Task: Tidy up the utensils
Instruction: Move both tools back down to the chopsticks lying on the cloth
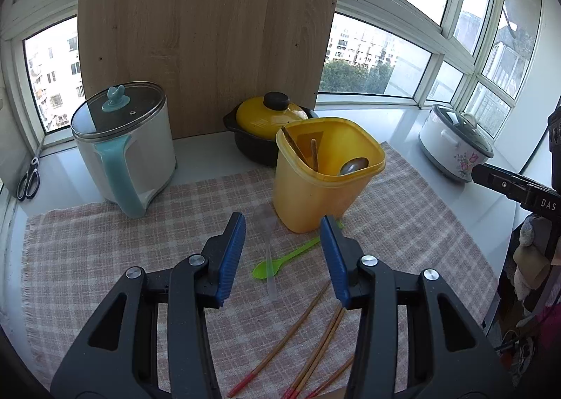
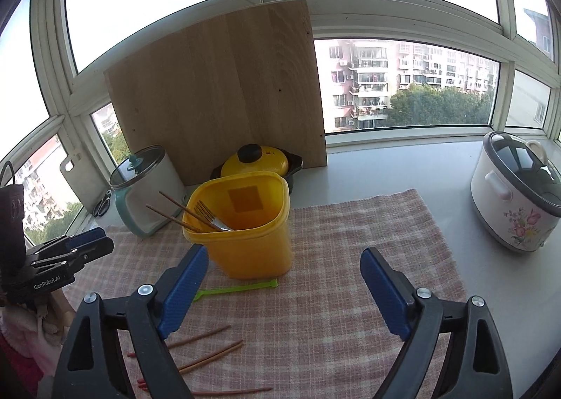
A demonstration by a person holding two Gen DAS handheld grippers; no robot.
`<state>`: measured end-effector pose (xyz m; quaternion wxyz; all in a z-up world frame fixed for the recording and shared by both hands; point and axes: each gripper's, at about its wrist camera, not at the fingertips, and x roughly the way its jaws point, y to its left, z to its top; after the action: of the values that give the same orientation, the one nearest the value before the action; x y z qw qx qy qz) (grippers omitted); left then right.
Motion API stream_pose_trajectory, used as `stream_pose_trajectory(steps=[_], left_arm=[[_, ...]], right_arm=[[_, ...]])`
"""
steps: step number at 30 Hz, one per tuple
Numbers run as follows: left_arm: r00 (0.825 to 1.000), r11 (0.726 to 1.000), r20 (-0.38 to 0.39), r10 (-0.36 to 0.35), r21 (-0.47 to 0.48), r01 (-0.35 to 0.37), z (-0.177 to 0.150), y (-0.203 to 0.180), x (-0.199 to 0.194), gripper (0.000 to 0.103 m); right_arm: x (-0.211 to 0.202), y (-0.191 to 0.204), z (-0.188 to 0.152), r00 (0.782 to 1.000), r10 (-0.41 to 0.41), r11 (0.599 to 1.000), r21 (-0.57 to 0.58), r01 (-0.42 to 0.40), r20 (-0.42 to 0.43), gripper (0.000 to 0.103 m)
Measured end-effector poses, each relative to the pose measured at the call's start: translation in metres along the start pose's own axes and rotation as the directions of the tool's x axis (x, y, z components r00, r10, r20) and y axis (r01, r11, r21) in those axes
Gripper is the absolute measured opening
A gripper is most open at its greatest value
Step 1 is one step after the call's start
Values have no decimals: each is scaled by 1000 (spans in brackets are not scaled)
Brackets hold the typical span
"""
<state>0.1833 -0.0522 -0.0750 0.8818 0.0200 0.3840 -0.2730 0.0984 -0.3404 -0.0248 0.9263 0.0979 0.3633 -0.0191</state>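
Observation:
A yellow utensil holder (image 1: 324, 174) (image 2: 245, 223) stands on the checked cloth (image 1: 105, 258) and holds two chopsticks (image 2: 175, 215), a fork (image 2: 212, 218) and a metal spoon (image 1: 354, 166). A green plastic spoon (image 1: 280, 258) (image 2: 238, 288), a clear plastic spoon (image 1: 270, 258) and several red-tipped chopsticks (image 1: 305, 346) (image 2: 207, 353) lie on the cloth in front of it. My left gripper (image 1: 282, 255) is open and empty above the two spoons. My right gripper (image 2: 284, 288) is open and empty in front of the holder.
A white kettle with a teal handle (image 1: 122, 150) (image 2: 147, 195) stands left of the holder. A yellow-lidded black pot (image 1: 266, 129) (image 2: 259, 162) sits behind it against a wooden board (image 1: 207, 38). A flowered rice cooker (image 1: 455, 143) (image 2: 515, 192) stands right. Scissors (image 1: 28, 181) lie far left.

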Motion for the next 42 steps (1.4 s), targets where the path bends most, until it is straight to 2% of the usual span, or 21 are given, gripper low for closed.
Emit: stream_pose_trajectory(steps=[7,11,14,18,19,21,22,24,26,27,29,32,35,42], left_arm=[[995,998,-89,-43,33,46,-29,11,4,45],[984,995,-154,-84,31,90,-43,14,12,45],[979,993,-178,-104,43,113,-51,14,14,45],[967,987,-215,-132,66,150,-62,13,17,44],[963,985,-229,-139,68,159,-65,13,19,44],[952,982,-263,-156,65,178,-72,14,26,36],[945,980,-281,-166,60,189,-75,15,29,32],[933,977,-311,-180,57,207,-81,15,37,32],[924,974,-337,-182,65,216,-85,13,44,32],[920,973,-349,-180,73,218,-88,12,48,32],[907,969,-380,-181,91,231,-92,11,57,24],[895,966,-413,-167,113,233,-97,9,68,23],[886,961,-437,-158,139,240,-102,6,76,23],[865,946,-478,-152,184,268,-109,-1,90,23]], right_arm=[[-11,6,-36,997,11,997,75,-5,-79,90],[-15,16,-54,992,34,994,107,-20,-122,90],[-19,20,-65,985,61,988,149,-38,-159,84],[-30,25,-76,982,70,980,195,-35,-175,84],[-31,27,-80,980,65,979,201,-27,-186,82],[-28,32,-89,974,63,976,216,-15,-216,77],[-23,34,-95,970,56,975,221,-3,-235,74],[-11,38,-108,959,45,971,240,24,-279,71],[4,39,-124,942,61,957,287,38,-329,63],[12,39,-132,932,70,948,314,49,-356,59],[28,38,-148,914,78,929,362,78,-398,50],[49,34,-167,887,106,891,439,117,-450,39],[61,35,-177,872,124,863,486,141,-474,37],[83,45,-184,847,104,843,499,203,-521,34]])
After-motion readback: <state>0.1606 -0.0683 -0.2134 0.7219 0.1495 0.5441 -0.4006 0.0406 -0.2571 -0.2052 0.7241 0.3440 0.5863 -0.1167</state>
